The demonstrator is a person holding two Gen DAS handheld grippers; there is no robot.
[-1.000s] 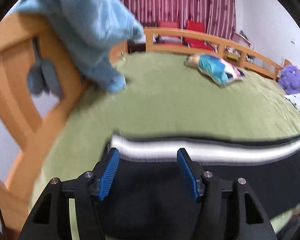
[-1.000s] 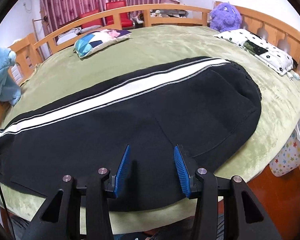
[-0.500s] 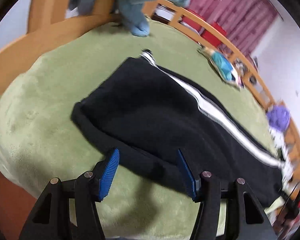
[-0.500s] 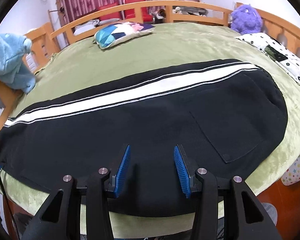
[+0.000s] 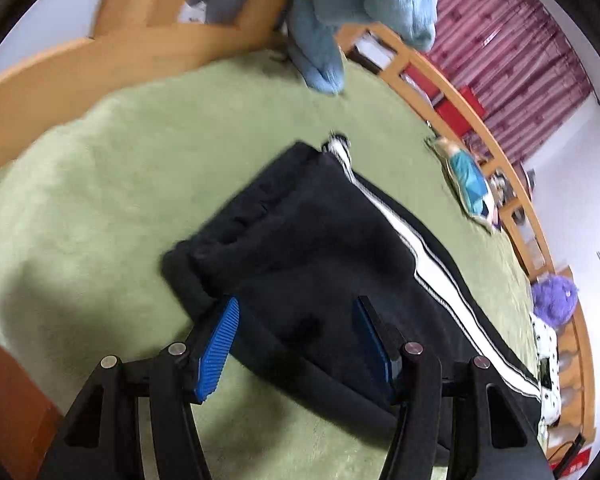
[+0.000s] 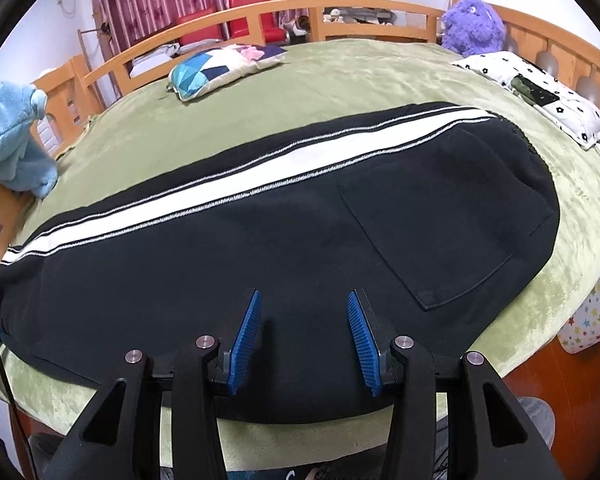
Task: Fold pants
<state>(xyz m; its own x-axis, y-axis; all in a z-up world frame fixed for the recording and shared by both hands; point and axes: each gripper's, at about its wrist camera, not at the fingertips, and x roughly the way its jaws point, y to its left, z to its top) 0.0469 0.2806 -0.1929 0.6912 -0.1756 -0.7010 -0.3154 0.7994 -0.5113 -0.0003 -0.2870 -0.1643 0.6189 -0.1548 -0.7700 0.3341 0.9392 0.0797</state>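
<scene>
Black pants (image 6: 260, 256) with a white side stripe (image 6: 236, 184) lie flat, folded leg on leg, across a green bed cover (image 6: 339, 76). The waist with a back pocket (image 6: 443, 232) is at the right, the cuffs at the left. My right gripper (image 6: 303, 304) is open and empty above the pants' near edge, mid-length. My left gripper (image 5: 296, 308) is open and empty, jaws wide, straddling the near corner of the cuff end (image 5: 204, 256) just above the cloth.
A wooden bed rail (image 6: 300, 12) rings the bed. A blue plush toy (image 6: 8, 136) hangs on the left rail; it also shows in the left wrist view (image 5: 339, 12). A patchwork cushion (image 6: 224, 64), a purple plush (image 6: 471, 24) and a dotted pillow (image 6: 539, 96) lie beyond the pants.
My left gripper has swung from facing the stripe at the cuffs to looking along the pants, and has closed in on the near cuff corner. My right gripper shifted slightly left.
</scene>
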